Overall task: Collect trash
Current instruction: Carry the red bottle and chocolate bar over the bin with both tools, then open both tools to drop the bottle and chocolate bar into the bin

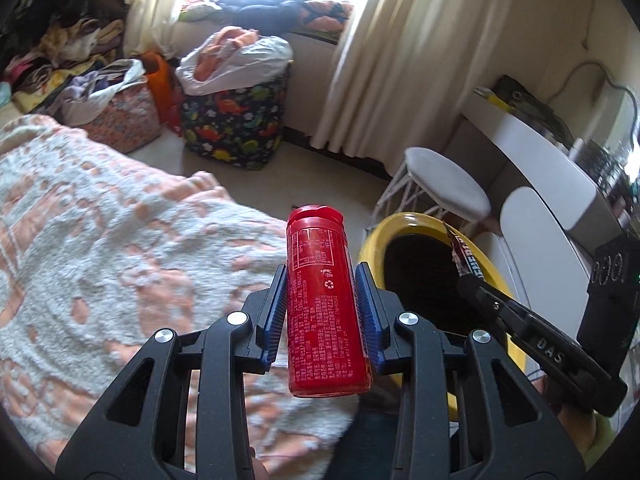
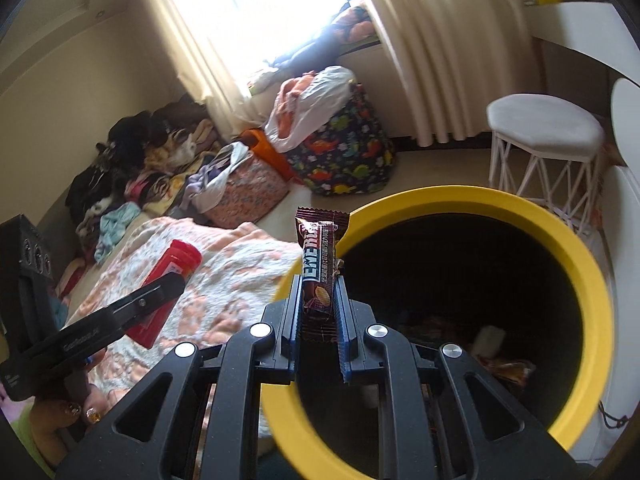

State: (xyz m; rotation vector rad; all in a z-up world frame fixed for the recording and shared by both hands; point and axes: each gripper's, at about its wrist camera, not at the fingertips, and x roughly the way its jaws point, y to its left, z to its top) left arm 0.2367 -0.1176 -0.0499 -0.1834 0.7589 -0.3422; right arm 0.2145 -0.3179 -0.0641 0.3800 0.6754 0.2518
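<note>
The left gripper point(image 1: 324, 284) clamps a red cylindrical plastic tube point(image 1: 324, 308); the right gripper point(image 2: 319, 300) pinches a glossy crimped snack wrapper point(image 2: 320, 276) beside the yellow-rimmed round bin point(image 2: 560, 220).

One red tube point(image 1: 322, 300), one snack wrapper point(image 2: 320, 276), one yellow bin point(image 2: 520, 208), one stool point(image 2: 544, 124).

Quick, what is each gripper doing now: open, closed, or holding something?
Left gripper: closed on the red tube.
Right gripper: closed on the brown snack wrapper.
</note>
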